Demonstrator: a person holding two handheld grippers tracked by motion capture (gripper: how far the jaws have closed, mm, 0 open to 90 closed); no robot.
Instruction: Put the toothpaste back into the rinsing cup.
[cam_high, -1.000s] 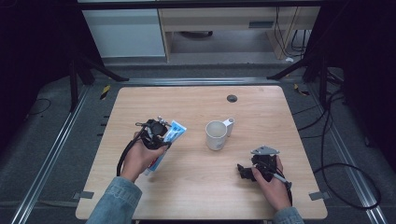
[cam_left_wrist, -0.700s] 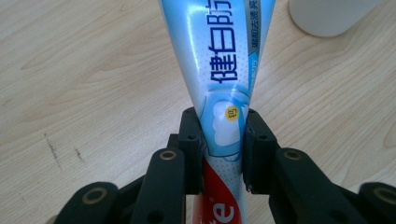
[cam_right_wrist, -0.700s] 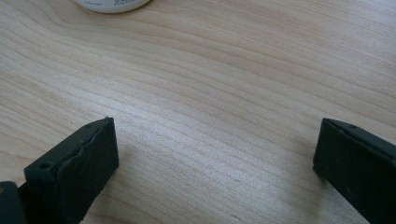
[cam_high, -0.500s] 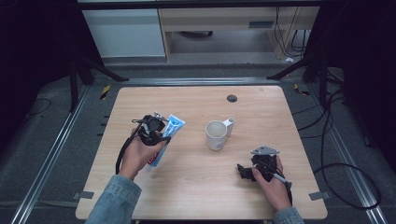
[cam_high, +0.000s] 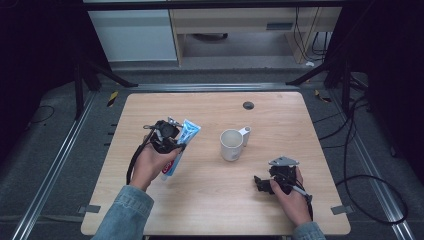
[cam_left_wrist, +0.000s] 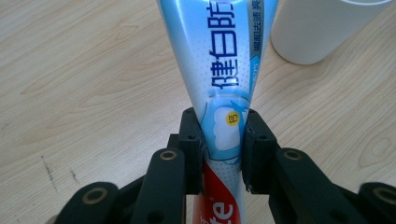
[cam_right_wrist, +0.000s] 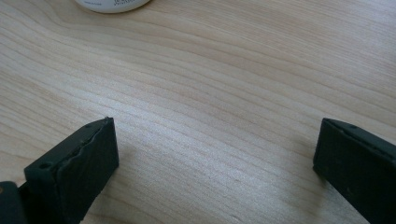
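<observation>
Two hand-held grippers over a pale wooden bench (cam_high: 210, 200), one in each of the person's hands. Left gripper (cam_high: 175, 142) near the bench's left edge, about midway between near and far edges; jaws clamped on a toothpaste tube (cam_high: 186, 137), light blue with a red lower part. In the left gripper view, left gripper (cam_left_wrist: 223, 144) jaws pressed against both sides of tube (cam_left_wrist: 219, 70), at the seam between blue and red print; flat wide end of tube pointing away from the camera, blue characters along it. Tube lying at a slant in the high view, upper end toward the bench's far side, lower end hidden partly behind left hand (cam_high: 152, 165). Cannot tell whether tube touches the wood. White mug (cam_high: 232, 144) upright near bench centre, handle toward the far right, just right of tube and apart from it; rim of mug (cam_left_wrist: 322, 30) at upper right of left gripper view. Right gripper (cam_high: 262, 184) held low toward the near right corner, grey three-cornered plate on top, right hand (cam_high: 292, 197) behind it. In the right gripper view, right gripper (cam_right_wrist: 212, 154) jaws spread wide, bare wood between them, base of mug (cam_right_wrist: 112, 4) at the top edge. Small dark round disc (cam_high: 248, 105) near the far edge, right of centre. Blue denim sleeve (cam_high: 125, 212) at the near left edge.
</observation>
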